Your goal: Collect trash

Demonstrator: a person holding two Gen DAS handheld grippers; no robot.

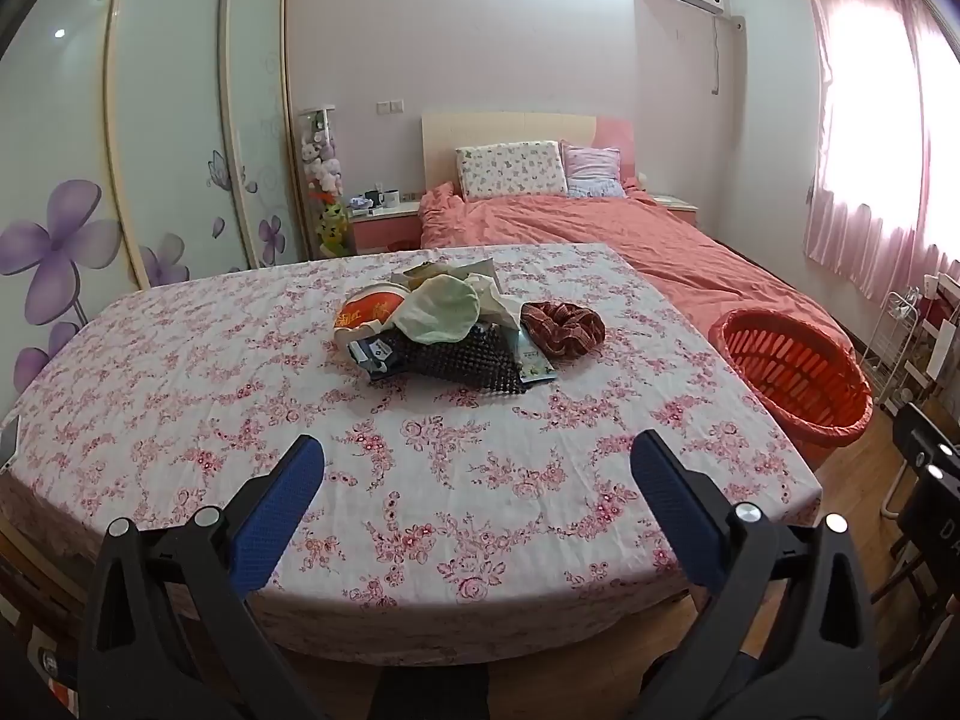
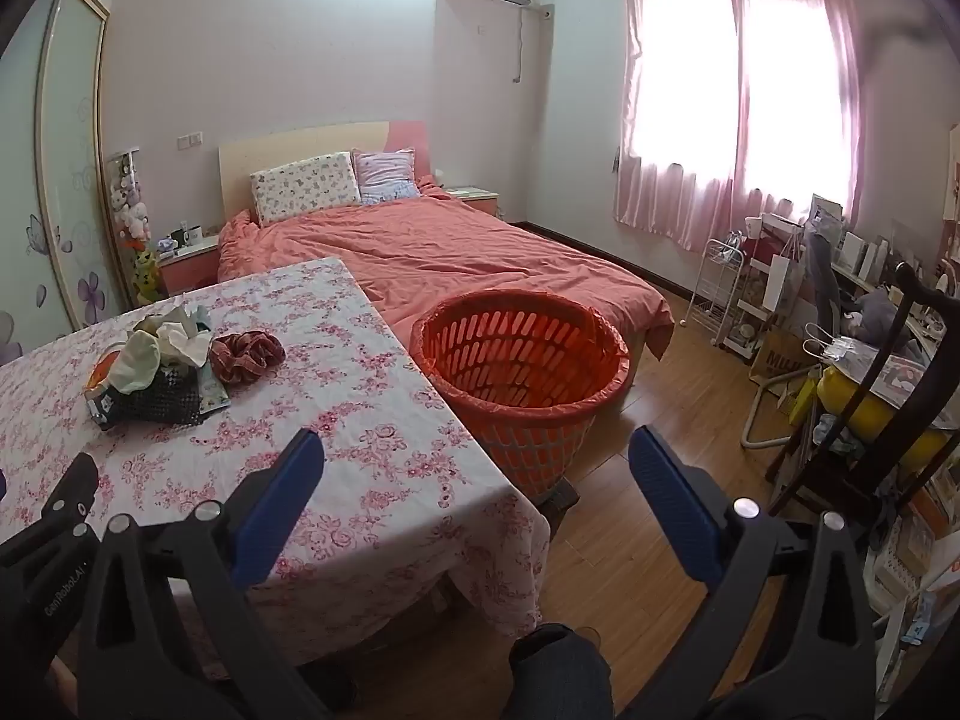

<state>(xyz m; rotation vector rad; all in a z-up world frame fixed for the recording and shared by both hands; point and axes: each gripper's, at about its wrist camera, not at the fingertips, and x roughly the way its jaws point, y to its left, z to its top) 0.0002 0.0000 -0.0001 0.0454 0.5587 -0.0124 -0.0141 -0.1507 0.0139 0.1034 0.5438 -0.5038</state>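
While both tools hang back from the work, nothing is collected yet: the left gripper [image 1: 477, 462] stands with jaws wide and empty, and the right gripper [image 2: 476, 459] likewise. On the table [image 1: 240, 372] sits the trash pile [image 1: 444, 324], bunched together with a reddish crumpled piece [image 1: 561, 327] touching its right side (cloth or wrapper, hard to say). Beside the table's right edge waits the orange basket [image 2: 522, 414], apparently empty. Next move, I'd judge: reach forward, close on one piece.
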